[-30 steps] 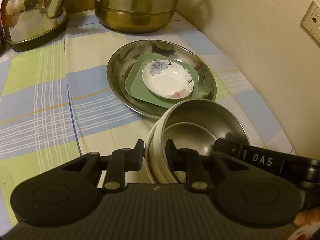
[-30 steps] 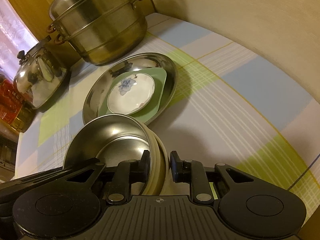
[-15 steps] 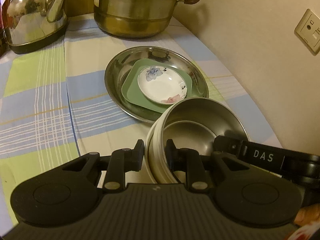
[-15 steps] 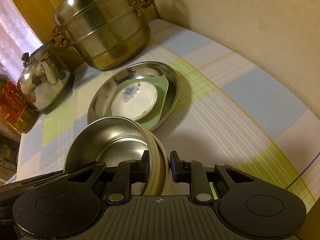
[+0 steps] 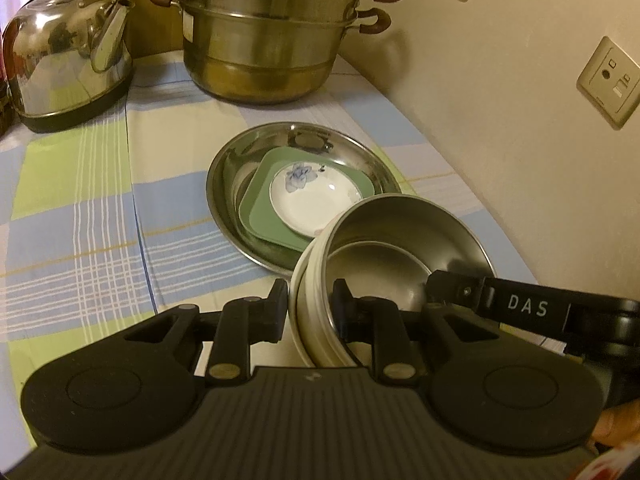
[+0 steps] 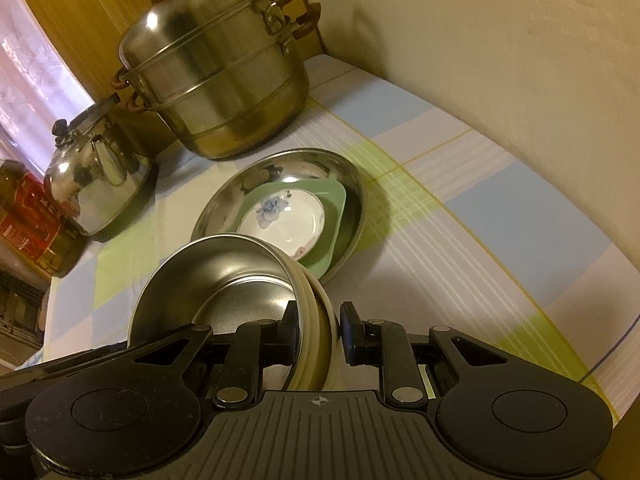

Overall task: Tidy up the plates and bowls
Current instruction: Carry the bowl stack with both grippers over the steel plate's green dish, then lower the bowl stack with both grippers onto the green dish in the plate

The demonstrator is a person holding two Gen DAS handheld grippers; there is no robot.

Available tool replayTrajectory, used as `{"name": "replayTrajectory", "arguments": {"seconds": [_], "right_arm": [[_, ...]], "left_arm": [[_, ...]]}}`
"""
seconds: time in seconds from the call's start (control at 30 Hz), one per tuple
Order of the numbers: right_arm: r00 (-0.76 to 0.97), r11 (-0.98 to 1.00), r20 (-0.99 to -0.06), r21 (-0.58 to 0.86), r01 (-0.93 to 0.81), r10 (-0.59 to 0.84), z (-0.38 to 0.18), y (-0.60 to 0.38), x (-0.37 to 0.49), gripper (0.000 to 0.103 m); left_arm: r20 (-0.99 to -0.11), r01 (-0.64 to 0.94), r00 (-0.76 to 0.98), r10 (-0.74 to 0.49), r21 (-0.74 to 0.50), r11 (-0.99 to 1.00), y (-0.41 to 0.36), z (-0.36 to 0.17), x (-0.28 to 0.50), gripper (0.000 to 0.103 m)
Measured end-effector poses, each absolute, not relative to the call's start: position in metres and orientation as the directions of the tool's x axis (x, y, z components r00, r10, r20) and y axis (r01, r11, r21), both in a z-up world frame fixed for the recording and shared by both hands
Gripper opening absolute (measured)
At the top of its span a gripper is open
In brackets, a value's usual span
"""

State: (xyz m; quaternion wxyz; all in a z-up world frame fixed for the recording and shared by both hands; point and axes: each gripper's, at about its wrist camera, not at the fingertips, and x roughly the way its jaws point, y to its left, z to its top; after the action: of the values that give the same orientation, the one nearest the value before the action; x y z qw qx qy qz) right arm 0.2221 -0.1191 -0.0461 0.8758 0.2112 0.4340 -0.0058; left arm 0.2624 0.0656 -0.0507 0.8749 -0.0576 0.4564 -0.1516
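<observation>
A steel-lined bowl with a cream outer wall is held above the checked cloth by both grippers. My left gripper is shut on the bowl's left rim. My right gripper is shut on the bowl's right rim. Beyond the bowl, a round steel tray holds a green square plate with a white flowered saucer on it. The tray, green plate and saucer also show in the right wrist view. The bowl hides the tray's near edge.
A large steel steamer pot and a steel kettle stand at the back of the table. The wall with sockets runs along the right side. Red tins stand at far left in the right wrist view.
Both grippers have lifted the bowl and drawn back from the tray, so the tray, pot and kettle sit lower and smaller in view. Both grips are unchanged.
</observation>
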Motion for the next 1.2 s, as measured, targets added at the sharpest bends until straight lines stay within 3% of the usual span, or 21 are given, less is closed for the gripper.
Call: {"name": "replayTrajectory", "arguments": {"seconds": [1.2], "right_arm": [[0.625,0.898,-0.759,0.388,0.208,0.184,-0.034,-0.13,0.327,0.021]], "left_arm": [[-0.77,0.185,0.556,-0.313,-0.253,0.95,0.061,-0.039,0.364,0.021]]}}
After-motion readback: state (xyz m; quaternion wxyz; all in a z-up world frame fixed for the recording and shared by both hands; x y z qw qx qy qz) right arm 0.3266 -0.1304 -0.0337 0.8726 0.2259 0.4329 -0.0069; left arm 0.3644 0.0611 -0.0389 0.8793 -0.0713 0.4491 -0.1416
